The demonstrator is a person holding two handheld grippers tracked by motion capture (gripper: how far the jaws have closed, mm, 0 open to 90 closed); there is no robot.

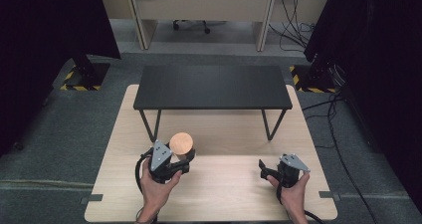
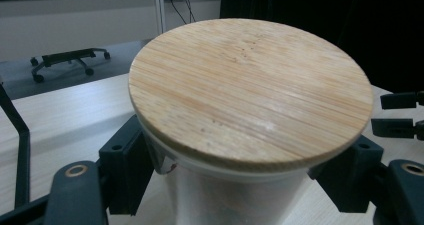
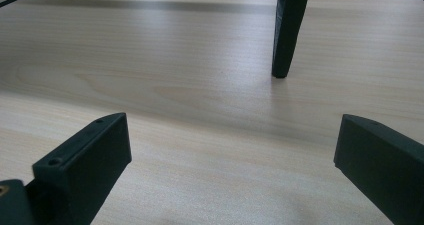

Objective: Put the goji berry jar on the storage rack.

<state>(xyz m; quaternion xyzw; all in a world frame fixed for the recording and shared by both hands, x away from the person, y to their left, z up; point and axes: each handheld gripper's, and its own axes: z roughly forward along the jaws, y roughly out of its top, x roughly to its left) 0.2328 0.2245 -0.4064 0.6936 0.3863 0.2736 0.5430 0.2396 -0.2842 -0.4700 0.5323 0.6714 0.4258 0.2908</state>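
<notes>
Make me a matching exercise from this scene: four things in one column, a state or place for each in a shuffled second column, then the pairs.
Things:
1. left gripper
2. right gripper
3. bamboo lid
4. black shelf

States or places:
A. stands on thin legs at the far half of the table
B. open, nothing between its jaws, above bare wood
C. sits flat on top of the white jar
D. jaws closed on either side of the jar, just under its lid

Pairs: 1-D, 2-B, 3-C, 4-A
</notes>
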